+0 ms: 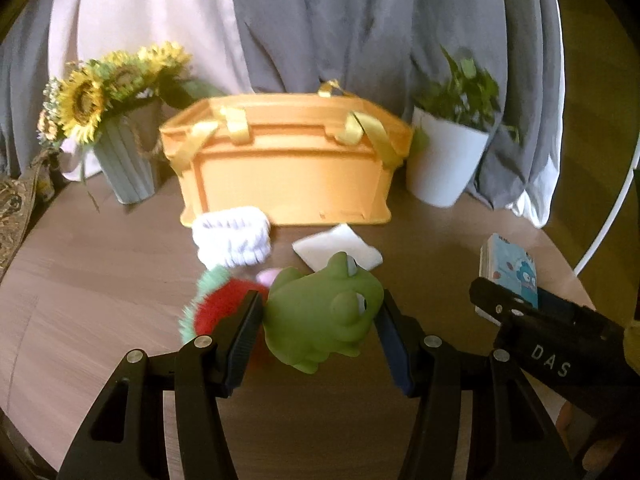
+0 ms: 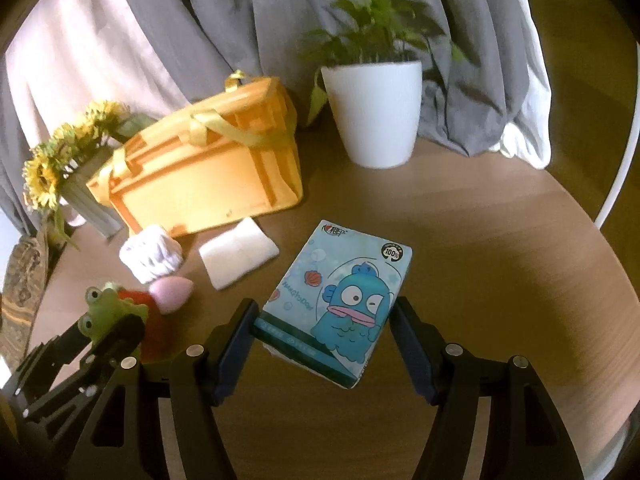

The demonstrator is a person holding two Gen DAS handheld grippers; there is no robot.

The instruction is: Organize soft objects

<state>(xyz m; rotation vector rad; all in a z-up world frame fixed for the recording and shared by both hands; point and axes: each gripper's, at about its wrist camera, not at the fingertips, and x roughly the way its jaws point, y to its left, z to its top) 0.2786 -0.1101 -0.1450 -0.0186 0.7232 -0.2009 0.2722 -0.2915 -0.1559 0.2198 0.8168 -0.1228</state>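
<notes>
My left gripper (image 1: 318, 312) is shut on a green squishy frog (image 1: 320, 312), held a little above the round wooden table (image 1: 100, 280). The right gripper (image 2: 324, 316) is shut on a blue tissue pack with a cartoon fish (image 2: 340, 300), also lifted off the table. An orange basket with yellow ribbon handles (image 1: 286, 168) stands at the back. In front of it lie a white knitted band (image 1: 232, 240) and a white folded cloth (image 1: 336, 250). A red and green fluffy toy (image 1: 224, 300) and a pink sponge egg (image 2: 172, 290) lie beside the frog.
A sunflower bunch in a ribbed grey pot (image 1: 120, 136) stands left of the basket, a leafy plant in a white pot (image 1: 448, 156) right of it. Grey and pale curtains (image 1: 320, 20) hang behind. A patterned cloth (image 1: 16, 216) lies at the table's left edge.
</notes>
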